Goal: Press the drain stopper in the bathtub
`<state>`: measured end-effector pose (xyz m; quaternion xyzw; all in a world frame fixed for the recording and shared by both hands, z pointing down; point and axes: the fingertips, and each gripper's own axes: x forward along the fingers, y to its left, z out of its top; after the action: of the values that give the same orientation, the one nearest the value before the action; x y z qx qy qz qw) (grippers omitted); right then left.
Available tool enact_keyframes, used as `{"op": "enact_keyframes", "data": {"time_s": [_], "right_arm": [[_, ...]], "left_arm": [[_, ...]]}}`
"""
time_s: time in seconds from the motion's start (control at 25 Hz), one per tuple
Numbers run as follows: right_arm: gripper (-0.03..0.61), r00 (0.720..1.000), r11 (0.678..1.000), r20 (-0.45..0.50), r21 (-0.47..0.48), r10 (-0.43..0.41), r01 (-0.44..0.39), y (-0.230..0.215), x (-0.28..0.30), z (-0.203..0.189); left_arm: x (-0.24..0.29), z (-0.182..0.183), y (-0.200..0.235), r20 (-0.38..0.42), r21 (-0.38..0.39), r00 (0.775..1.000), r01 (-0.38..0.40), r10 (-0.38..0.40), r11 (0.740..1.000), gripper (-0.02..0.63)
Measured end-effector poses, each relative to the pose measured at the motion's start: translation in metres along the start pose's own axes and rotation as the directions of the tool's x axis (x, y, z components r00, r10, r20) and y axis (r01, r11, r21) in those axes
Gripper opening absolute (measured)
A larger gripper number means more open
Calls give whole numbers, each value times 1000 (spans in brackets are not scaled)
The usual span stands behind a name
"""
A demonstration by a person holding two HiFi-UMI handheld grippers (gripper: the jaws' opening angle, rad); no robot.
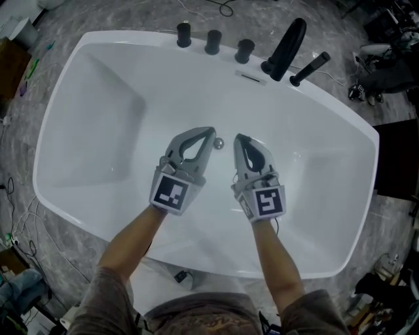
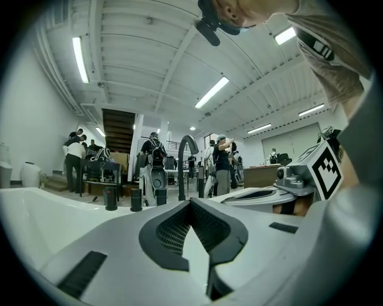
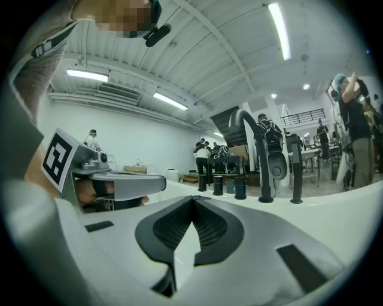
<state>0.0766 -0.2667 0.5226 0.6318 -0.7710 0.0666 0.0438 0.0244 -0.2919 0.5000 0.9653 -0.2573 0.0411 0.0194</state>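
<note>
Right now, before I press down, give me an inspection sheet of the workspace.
Surface: white bathtub, basin bare apart from the stopper.
Job's things: drain stopper, a small chrome knob on the tub floor between the two gripper tips, closest to the left one; contact cannot be told.
Clutter: nothing seen in the tub.
Grippers: left gripper shut, empty; right gripper shut, empty; both point toward the faucet end.
Cables: loose cables on the floor beyond the tub.
Surroundings: black faucet, three knobs and hand shower on the far rim; people standing behind.
</note>
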Motion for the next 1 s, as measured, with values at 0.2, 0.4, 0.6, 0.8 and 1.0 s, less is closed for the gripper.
{"op": "enact_keyframes", "data": {"time_s": [0.2, 0.4, 0.6, 0.8, 1.0], "right_arm": [[3, 1000, 1000, -1, -4, -6, 6, -4, 10, -23], [3, 1000, 1000, -3, -4, -17, 17, -9, 21, -52], [3, 1000, 1000, 5, -9, -15, 15, -10, 28, -80], [3, 1000, 1000, 8, 1, -11, 11, -11, 36, -112], [3, 1000, 1000, -10, 12, -19, 19, -13, 41, -146]], "left_arm": [[8, -27, 2, 2, -5, 1000, 18, -18, 1000, 4], [18, -59, 8, 0, 6, 999, 37, -37, 999, 3], [23, -90, 14, 4, -13, 1000, 25, -25, 1000, 3], [30, -121, 16, 2, 7, 999, 33, -33, 999, 3], [37, -147, 16, 9, 2, 999, 40, -40, 999, 3]]}}
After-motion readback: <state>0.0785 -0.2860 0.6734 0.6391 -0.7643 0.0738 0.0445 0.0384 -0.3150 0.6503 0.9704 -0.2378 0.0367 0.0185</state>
